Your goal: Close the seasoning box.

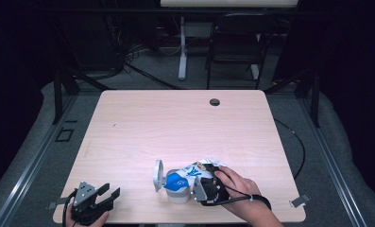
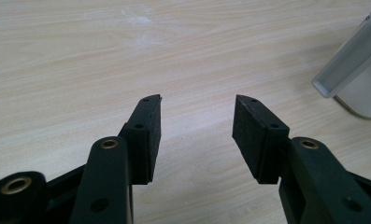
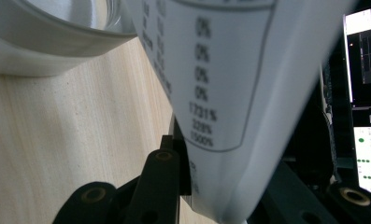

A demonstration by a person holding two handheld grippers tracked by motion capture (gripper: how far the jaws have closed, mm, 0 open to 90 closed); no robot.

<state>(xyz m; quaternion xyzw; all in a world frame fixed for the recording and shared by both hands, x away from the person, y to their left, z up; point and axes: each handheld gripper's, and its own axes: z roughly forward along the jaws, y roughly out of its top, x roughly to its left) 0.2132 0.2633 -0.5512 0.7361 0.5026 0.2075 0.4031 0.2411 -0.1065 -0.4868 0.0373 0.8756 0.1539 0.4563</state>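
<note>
Work in hand: the right claw point(image 1: 205, 185) tips a white and blue packet point(image 1: 197, 169) over a grey container point(image 1: 178, 194) near the front edge of the surface point(image 1: 175, 123).
Packet, place: held up off the surface, its lower end over the container's mouth; in the right gripper view its printed white side point(image 3: 220, 93) hangs just above the container's rim point(image 3: 57, 42).
Packet, handling: judged light, thin and soft, likely to crumple and slip; best pinched flat near one end, clear of the opening that pours.
Container, handling: looks stiff and smooth-sided with a hinged lid point(image 1: 158, 175) standing open at its left; probably light enough to slide if nudged, so steady it by the wall.
Right claw: jaws clamped on the packet, the sheet pinched between them.
Left claw point(image 1: 108, 192): jaws apart, nothing between them, low over the front left corner; its own view point(image 2: 197, 126) has bare wood between the pads.
Contents: whether anything is falling out is too hard to tell.
Count: one packet, one container, one lid, two claws.
</note>
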